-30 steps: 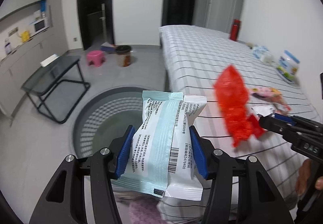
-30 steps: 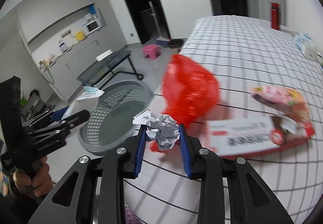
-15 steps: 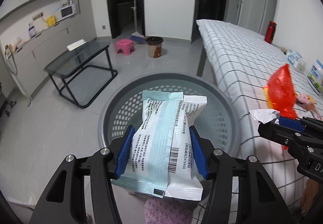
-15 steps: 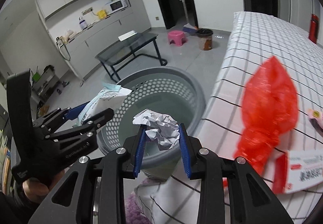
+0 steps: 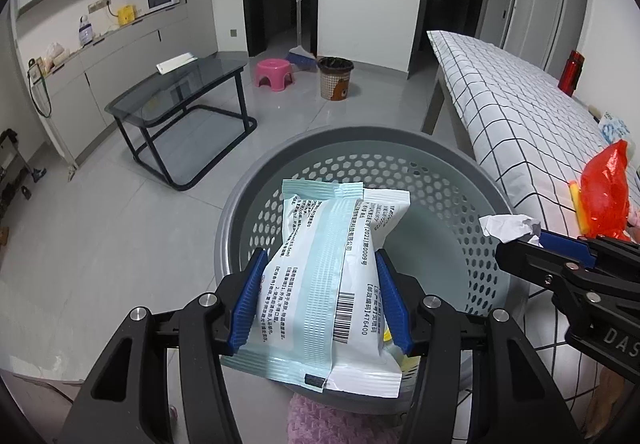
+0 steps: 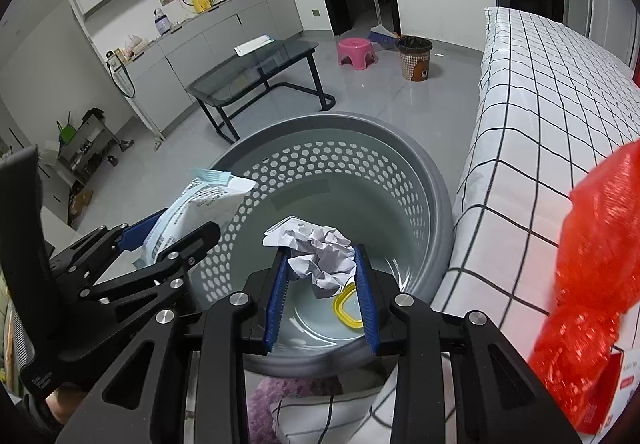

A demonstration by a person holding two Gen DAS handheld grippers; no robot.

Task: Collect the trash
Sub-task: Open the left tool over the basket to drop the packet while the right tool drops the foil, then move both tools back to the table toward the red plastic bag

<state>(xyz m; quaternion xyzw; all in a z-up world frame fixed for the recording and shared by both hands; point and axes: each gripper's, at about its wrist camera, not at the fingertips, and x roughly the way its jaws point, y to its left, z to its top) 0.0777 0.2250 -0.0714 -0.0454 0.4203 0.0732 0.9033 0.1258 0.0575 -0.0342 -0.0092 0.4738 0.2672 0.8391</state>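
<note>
Left tongs (image 5: 320,300) grip packet (image 5: 336,284) | right tongs (image 6: 322,296) pinch paper wad (image 6: 320,252) | both over basket rim (image 6: 436,212)

Left wrist camera looked steeply down along its fingers, close above the grey basket (image 5: 240,212). Right wrist camera faced likewise, just beside it. Both shared the basket, glass table (image 6: 256,64) beyond, and checked bed (image 5: 520,124) rightward.

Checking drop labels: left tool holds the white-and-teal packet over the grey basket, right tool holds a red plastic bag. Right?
Not quite. The right tool is shut on a crumpled paper ball, as the right wrist view shows; the red plastic bag lies on the bed. The left tool does hold the packet over the grey basket.
</note>
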